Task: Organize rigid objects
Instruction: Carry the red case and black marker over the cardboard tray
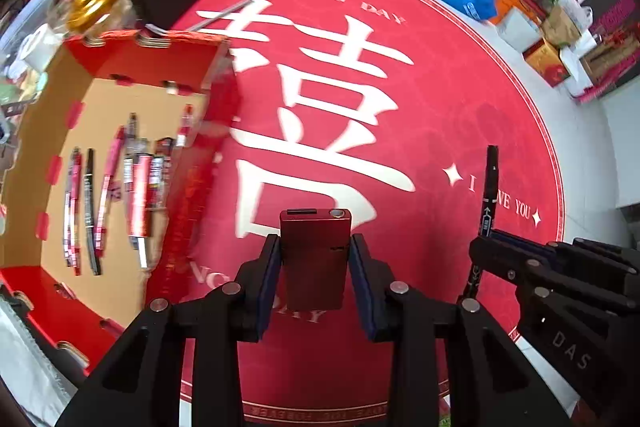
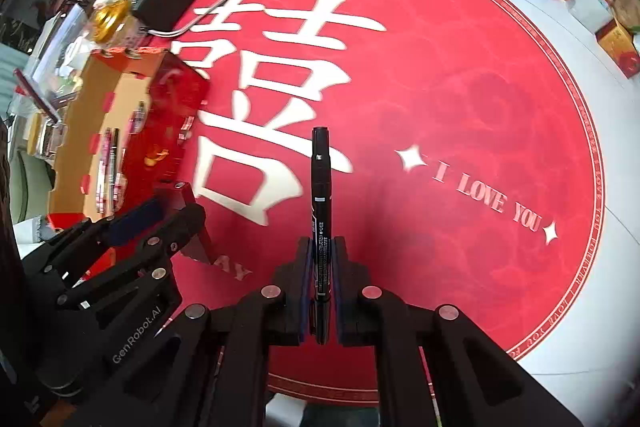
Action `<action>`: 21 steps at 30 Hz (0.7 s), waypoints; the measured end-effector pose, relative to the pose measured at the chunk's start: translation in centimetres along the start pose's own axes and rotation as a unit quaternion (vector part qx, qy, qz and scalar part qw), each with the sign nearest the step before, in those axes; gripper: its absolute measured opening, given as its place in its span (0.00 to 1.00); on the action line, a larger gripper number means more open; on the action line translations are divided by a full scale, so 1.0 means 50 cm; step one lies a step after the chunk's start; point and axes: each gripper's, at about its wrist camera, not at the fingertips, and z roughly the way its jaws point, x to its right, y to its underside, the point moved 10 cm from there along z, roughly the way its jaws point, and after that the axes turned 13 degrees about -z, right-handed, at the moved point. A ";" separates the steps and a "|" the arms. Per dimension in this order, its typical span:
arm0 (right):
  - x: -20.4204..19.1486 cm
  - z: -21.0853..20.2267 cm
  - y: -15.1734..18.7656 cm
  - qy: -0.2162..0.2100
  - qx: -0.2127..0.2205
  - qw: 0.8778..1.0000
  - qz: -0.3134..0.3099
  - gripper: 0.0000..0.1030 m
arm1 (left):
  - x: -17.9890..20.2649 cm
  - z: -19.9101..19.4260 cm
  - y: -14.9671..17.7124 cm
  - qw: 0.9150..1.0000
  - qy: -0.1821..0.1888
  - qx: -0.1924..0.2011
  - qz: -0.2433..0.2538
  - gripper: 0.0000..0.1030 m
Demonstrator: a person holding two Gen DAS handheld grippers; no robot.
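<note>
A dark red rectangular case stands between the blue pads of the left hand-held gripper, its top end pointing forward past the fingertips; the pads press its two long sides, so this gripper is clamped on it. The case is held above a round red mat with large white characters.

A black marker pen is pinched between the pads of the right hand-held gripper, its capped end reaching well forward of the fingertips and its rear end sitting back between the fingers. In the left wrist view the same pen sticks up just right of the case.

To the left lies an open red cardboard box with a brown inside, holding several pens laid side by side on its floor.
</note>
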 end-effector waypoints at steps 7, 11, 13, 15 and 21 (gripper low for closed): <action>-0.072 -0.007 -0.025 -0.001 0.000 1.000 -0.027 0.10 | -0.065 -0.026 -0.010 1.000 0.006 0.007 -0.024 0.36; -0.110 -0.018 -0.041 0.004 0.004 0.999 -0.050 0.10 | -0.087 -0.049 -0.014 0.999 0.013 0.016 -0.028 0.36; -0.127 -0.022 -0.050 0.004 0.006 0.998 -0.059 0.10 | -0.100 -0.063 -0.017 0.999 0.015 0.021 -0.032 0.36; -0.148 -0.026 -0.062 0.001 0.009 0.998 -0.068 0.10 | -0.117 -0.078 -0.022 0.999 0.017 0.027 -0.040 0.36; -0.208 -0.033 -0.094 -0.008 0.017 0.996 -0.086 0.10 | -0.176 -0.104 -0.041 0.996 0.013 0.050 -0.069 0.36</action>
